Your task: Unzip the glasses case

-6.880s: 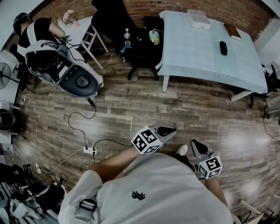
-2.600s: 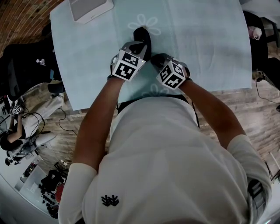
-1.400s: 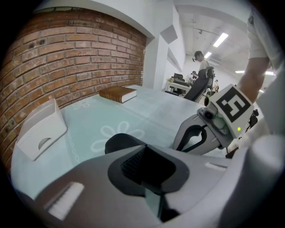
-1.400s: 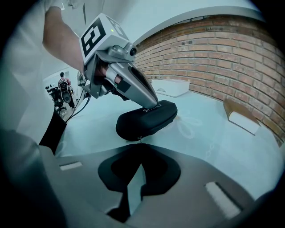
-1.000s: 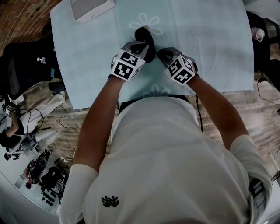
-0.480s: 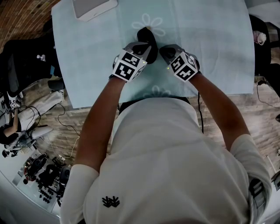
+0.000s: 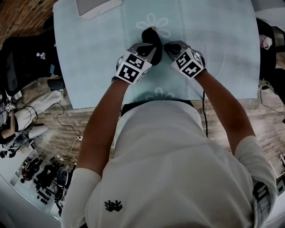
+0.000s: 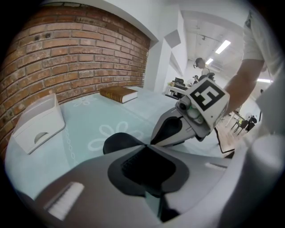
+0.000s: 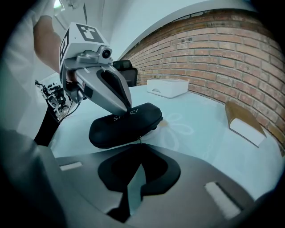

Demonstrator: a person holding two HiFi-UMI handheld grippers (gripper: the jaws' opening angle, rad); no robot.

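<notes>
The black zipped glasses case lies on the pale blue tablecloth, over a flower print. My left gripper is shut, its joined tips resting on top of the case, as the right gripper view shows at the left gripper. My right gripper comes from the right. Its jaws meet at the small zipper pull on the case's near side. In the left gripper view the case shows just past the shut left gripper, with the right gripper touching from the right.
A white box stands at the table's far left corner. A brown book lies by the brick wall. The table's near edge runs just behind my wrists. A black office chair and cables are on the wooden floor at left.
I stood far from the table at first, then came up to it. In the last second the right gripper slid in to the case's side; the left stayed on the case.
</notes>
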